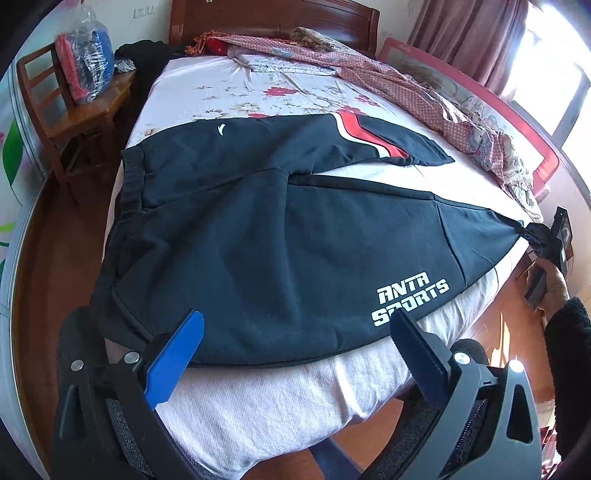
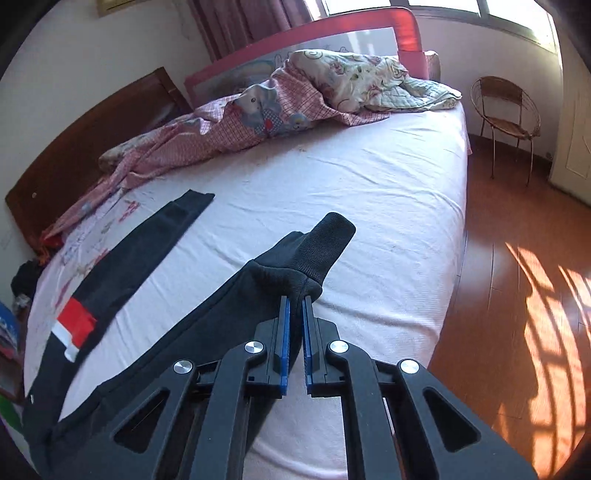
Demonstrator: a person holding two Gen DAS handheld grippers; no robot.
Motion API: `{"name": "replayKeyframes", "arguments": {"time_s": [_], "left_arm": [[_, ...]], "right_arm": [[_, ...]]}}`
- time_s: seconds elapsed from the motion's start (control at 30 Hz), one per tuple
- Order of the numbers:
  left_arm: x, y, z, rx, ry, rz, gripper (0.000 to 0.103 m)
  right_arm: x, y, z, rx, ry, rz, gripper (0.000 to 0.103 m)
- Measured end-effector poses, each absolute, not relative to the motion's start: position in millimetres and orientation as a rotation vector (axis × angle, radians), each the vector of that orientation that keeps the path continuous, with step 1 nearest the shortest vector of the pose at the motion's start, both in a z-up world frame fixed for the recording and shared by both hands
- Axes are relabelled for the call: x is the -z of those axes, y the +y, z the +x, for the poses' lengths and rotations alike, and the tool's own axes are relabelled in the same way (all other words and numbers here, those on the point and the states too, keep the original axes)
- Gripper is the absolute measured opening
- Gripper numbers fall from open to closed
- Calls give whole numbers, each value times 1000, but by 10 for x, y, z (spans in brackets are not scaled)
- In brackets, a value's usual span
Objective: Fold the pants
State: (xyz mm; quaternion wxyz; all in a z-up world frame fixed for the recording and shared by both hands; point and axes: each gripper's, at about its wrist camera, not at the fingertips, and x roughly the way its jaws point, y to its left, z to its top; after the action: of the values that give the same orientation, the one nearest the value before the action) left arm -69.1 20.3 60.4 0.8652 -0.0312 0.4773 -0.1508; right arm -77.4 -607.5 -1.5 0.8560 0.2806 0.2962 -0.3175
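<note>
Dark navy sports pants with white "ANTA SPORTS" lettering lie spread on the bed, waistband at the left. The far leg carries a red and white stripe. My left gripper is open, hovering over the near edge of the pants at the hip. My right gripper is shut on the ribbed cuff of the near leg, pulling it taut over the bed edge. It also shows in the left wrist view. The far leg lies flat to the left in the right wrist view.
A pink patterned quilt is bunched along the far side by a red bed rail. The wooden headboard stands behind. A wooden chair with bagged clothes stands left of the bed. A wire chair stands on the wood floor.
</note>
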Motion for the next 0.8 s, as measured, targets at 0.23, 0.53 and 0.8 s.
{"name": "replayKeyframes", "arguments": {"time_s": [0.23,0.53,0.8], "left_arm": [[-522,226,-646,314,1048,-90,101],[-341,513,-478,226,1110,-230,101],[-361,995,-158,217,1091,-288,101]], "right_arm": [[686,-6173,-942,790,740,648,11],[-24,-5179,-748,633,621,397,51],[486,-4255,-47,493,877,178,65]]}}
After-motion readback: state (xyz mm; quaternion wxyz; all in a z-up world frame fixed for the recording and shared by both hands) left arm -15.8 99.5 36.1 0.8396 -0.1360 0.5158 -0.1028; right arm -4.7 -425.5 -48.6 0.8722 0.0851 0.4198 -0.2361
